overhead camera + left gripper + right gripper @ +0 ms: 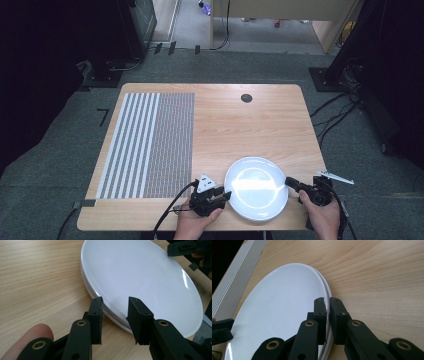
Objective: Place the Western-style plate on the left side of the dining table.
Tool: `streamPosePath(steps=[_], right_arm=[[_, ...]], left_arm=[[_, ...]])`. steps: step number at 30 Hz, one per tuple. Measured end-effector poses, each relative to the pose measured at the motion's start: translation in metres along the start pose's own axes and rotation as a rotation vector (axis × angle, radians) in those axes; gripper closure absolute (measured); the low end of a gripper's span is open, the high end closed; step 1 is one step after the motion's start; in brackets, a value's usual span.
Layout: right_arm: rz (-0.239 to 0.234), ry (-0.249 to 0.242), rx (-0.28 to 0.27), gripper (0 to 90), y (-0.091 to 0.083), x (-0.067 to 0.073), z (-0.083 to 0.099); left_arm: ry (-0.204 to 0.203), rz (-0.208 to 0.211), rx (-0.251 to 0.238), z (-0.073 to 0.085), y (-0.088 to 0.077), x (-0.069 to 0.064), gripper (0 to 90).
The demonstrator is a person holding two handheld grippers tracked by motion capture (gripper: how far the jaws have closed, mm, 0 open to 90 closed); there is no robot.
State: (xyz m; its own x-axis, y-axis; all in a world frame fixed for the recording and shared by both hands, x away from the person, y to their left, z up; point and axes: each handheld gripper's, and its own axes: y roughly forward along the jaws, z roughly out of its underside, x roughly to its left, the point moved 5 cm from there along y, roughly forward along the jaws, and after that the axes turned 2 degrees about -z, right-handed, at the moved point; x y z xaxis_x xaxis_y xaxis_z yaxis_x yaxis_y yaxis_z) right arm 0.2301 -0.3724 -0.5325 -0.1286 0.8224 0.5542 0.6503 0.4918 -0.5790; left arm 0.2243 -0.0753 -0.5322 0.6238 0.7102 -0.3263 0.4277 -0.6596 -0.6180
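One wooden table [240, 125] on grey carpet [50, 165], both grippers [212, 196] [295, 185] clamped on the white plate's [256, 187] opposite rims.

From the left gripper view, the left gripper [115, 315] reaches toward a white plate [142, 277] lying on the wooden table [40, 282]. Its two black jaws straddle the plate's near rim, one jaw standing outside the rim over the wood, the other over the plate's white face. A gap shows between the jaws and the rim; whether the pads press on it I cannot tell. The rim looks doubled, as if two plates were stacked. A fingertip [30, 336] rests at the lower left. At the far upper right, the right gripper [185, 248] sits at the plate's opposite edge.
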Motion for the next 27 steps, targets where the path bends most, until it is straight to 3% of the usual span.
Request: streamPosePath(steps=[22,27], right_arm=[[-0.055,0.016,0.010,87.2,0.006,0.003,0.003],[-0.098,0.040,0.025,87.1,0.010,0.006,0.006]], left_arm=[[-0.041,-0.008,-0.026,-0.007,-0.010,0.008,65.9],[-0.038,-0.046,-0.011,-0.007,-0.012,0.016,64.8]])
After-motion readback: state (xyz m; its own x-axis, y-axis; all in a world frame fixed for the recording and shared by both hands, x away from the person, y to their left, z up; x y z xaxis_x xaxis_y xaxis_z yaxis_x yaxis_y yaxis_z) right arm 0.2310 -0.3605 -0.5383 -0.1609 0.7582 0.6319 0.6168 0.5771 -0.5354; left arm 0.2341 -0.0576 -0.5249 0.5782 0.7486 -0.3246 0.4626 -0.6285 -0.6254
